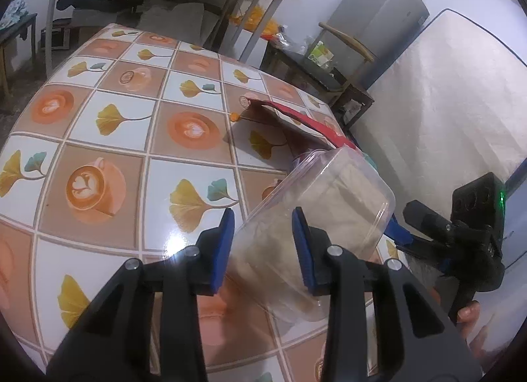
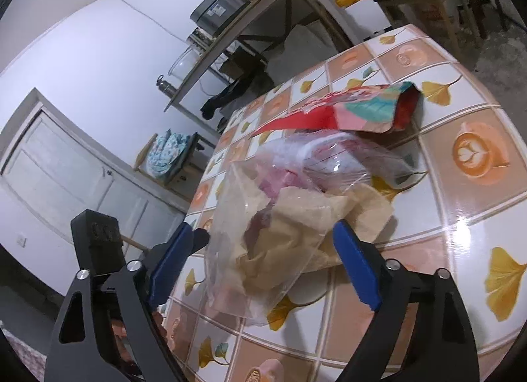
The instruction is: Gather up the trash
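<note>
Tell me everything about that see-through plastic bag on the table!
The clear plastic bag is thin, crinkly and shiny. Inside sit crumpled tan paper and something pink. It lies slumped on the tiled table, near one edge, with a red and teal packet just behind it. The left gripper has its blue fingers around one end. The right gripper stands open on either side of the bag.

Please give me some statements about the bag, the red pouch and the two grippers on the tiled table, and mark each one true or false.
1. The clear plastic bag holds crumpled paper. True.
2. The red pouch lies on the floor. False: it lies on the table, behind the bag.
3. The right gripper has the bag between its open fingers. True.
4. The left gripper is far from the bag. False: the bag is between its fingers.
</note>
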